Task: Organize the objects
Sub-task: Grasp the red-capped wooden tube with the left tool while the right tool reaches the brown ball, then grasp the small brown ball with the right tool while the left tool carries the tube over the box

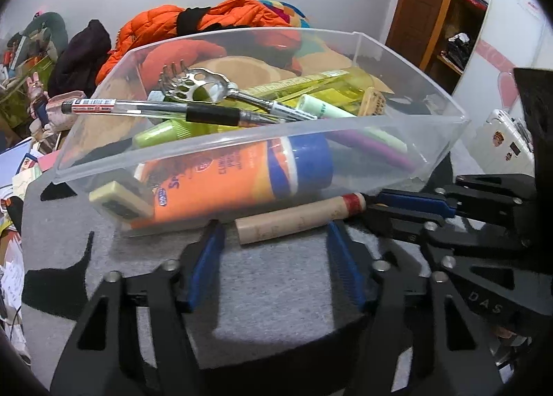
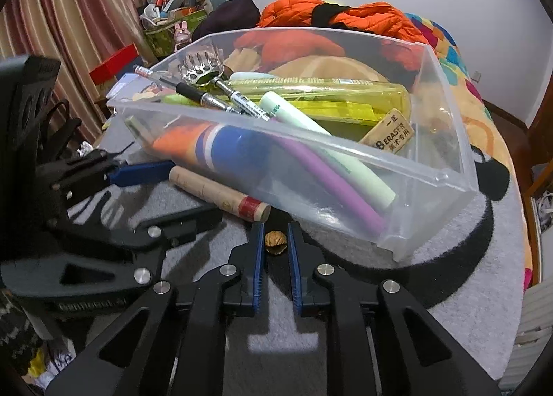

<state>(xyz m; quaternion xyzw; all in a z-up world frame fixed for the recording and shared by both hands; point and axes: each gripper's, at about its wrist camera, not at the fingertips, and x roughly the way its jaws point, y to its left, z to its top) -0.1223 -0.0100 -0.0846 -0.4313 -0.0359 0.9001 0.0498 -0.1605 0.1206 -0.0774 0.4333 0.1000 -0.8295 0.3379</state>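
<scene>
flanking a walnut point(image 2: 275, 242) without clamping it, the right gripper point(image 2: 275, 240) sits narrowly parted; the left gripper point(image 1: 276, 240) spreads wide around the wooden cylinder point(image 1: 300, 219) beside the clear bin point(image 1: 242, 143).

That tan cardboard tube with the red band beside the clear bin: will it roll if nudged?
Probably yes. The tan cardboard tube is a smooth cylinder lying on its side on the grey mat. It looks light, though the clear plastic bin right behind it should block it that way.
</scene>
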